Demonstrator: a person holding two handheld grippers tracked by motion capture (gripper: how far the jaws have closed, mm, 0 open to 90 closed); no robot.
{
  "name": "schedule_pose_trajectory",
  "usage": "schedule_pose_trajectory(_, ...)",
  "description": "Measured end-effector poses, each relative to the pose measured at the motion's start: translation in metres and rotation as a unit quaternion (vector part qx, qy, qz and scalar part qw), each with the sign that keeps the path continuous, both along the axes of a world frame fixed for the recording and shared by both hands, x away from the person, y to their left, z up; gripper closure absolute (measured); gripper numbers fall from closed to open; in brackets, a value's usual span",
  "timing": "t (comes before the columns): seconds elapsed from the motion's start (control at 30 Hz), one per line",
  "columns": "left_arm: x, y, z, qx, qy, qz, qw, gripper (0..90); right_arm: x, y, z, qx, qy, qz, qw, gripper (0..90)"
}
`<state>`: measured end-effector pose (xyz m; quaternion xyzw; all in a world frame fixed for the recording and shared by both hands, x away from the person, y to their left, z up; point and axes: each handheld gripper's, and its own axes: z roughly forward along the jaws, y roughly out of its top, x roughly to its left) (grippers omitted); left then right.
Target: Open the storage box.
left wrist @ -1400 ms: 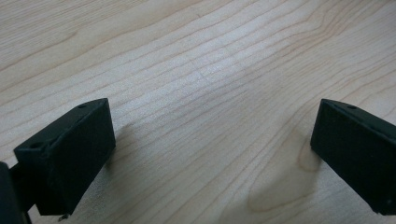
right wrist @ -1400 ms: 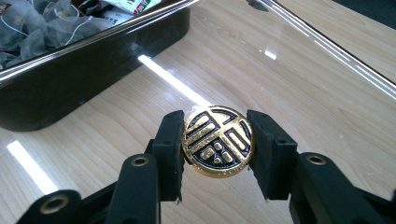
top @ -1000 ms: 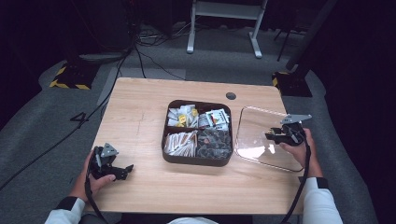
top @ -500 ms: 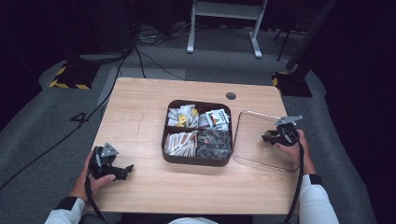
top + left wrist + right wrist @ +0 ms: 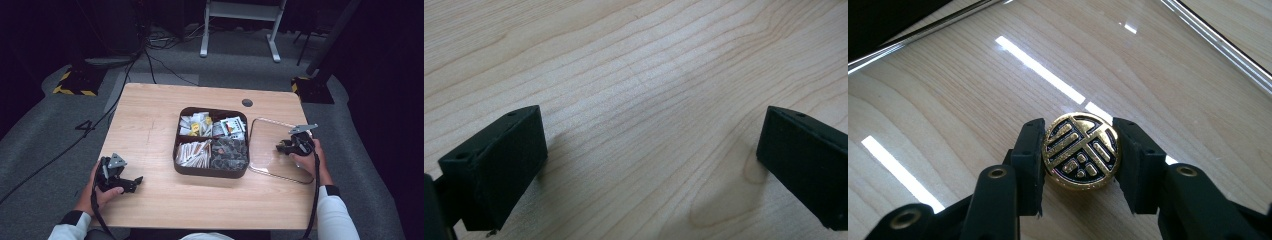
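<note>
At three o'clock of the tabletop, the clear lid (image 5: pixel 275 150) lies flat on the wooden table (image 5: pixel 150 125), its near-right corner close to the table's edge and its left rim just beside the brown divided tray (image 5: pixel 212 172). On the lid's gold-and-black knob (image 5: pixel 1081 150) the right gripper (image 5: pixel 285 147) is pinched, a black pad pressed to each side, the hand behind it low over the lid with the wrist toward five o'clock. Bare wood lies open from nine to seven o'clock, where the left gripper (image 5: pixel 131 182) rests in its hand, jaws spread wide with nothing between them.
</note>
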<state>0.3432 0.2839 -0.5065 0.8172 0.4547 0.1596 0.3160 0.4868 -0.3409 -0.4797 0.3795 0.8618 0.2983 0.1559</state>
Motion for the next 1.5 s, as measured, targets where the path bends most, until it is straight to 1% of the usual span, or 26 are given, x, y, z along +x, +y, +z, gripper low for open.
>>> schedule_pose_trajectory(0.1, 0.000, 0.000, 0.000, 0.000, 0.000, 0.000, 1.0000, 0.0, 0.000, -0.001, -0.001, 0.008, -0.003, -0.003, 1.0000, 58.8)
schedule_pose_trajectory(0.3, 0.000, 0.000, 0.000, 0.000, 0.000, 0.000, 1.0000, 0.0, 0.000, -0.003, -0.003, 0.022, -0.001, -0.009, 0.9997, 58.2)
schedule_pose_trajectory(0.37, 0.000, 0.000, 0.000, 0.000, 0.000, 0.000, 1.0000, 0.0, 0.000, -0.005, -0.002, 0.029, -0.002, -0.015, 0.9995, 54.9)
schedule_pose_trajectory(0.43, 0.000, 0.000, 0.000, 0.000, 0.000, 0.000, 1.0000, 0.0, 0.000, -0.007, -0.001, 0.033, -0.005, -0.025, 0.9991, 48.7)
schedule_pose_trajectory(0.57, 0.000, 0.000, 0.000, 0.000, 0.000, 0.000, 1.0000, 0.0, -0.001, -0.011, 0.003, 0.044, -0.008, -0.037, 0.9983, 42.5)
schedule_pose_trajectory(0.63, 0.000, 0.000, 0.000, 0.000, 0.000, 0.000, 1.0000, 0.0, -0.003, -0.012, 0.006, 0.050, -0.014, -0.044, 0.9977, 36.7)
schedule_pose_trajectory(0.67, 0.000, 0.000, 0.000, 0.000, 0.000, 0.000, 1.0000, 0.0, -0.003, -0.012, 0.008, 0.051, -0.018, -0.047, 0.9974, 36.3)
schedule_pose_trajectory(0.77, 0.000, 0.000, 0.000, 0.000, 0.000, 0.000, 1.0000, 0.0, -0.005, -0.012, 0.014, 0.064, -0.026, -0.048, 0.9965, 34.7)
schedule_pose_trajectory(0.9, 0.000, 0.000, 0.000, 0.000, 0.000, 0.000, 1.0000, 0.0, -0.007, -0.008, 0.021, 0.074, -0.035, -0.046, 0.9956, 33.1)
schedule_pose_trajectory(1.03, 0.000, 0.000, 0.000, 0.001, -0.001, -0.002, 1.0000, 0.0, -0.010, -0.001, 0.030, 0.084, -0.048, -0.035, 0.9946, 32.7)
schedule_pose_trajectory(1.13, 0.000, 0.000, 0.000, 0.001, -0.001, -0.002, 1.0000, 0.0, -0.012, 0.004, 0.037, 0.088, -0.057, -0.028, 0.9941, 32.7)
schedule_pose_trajectory(1.3, 0.001, 0.000, 0.000, 0.000, -0.002, -0.003, 1.0000, 0.0, -0.014, 0.011, 0.043, 0.090, -0.062, -0.020, 0.9939, 32.7)
schedule_pose_trajectory(1.4, 0.001, 0.000, 0.000, 0.001, -0.003, -0.005, 1.0000, 0.0, -0.015, 0.013, 0.047, 0.098, -0.065, -0.017, 0.9929, 32.7)
schedule_pose_trajectory(1.5, 0.001, 0.000, 0.000, 0.000, -0.002, -0.005, 1.0000, 0.0, -0.016, 0.017, 0.052, 0.098, -0.069, -0.013, 0.9928, 32.7)
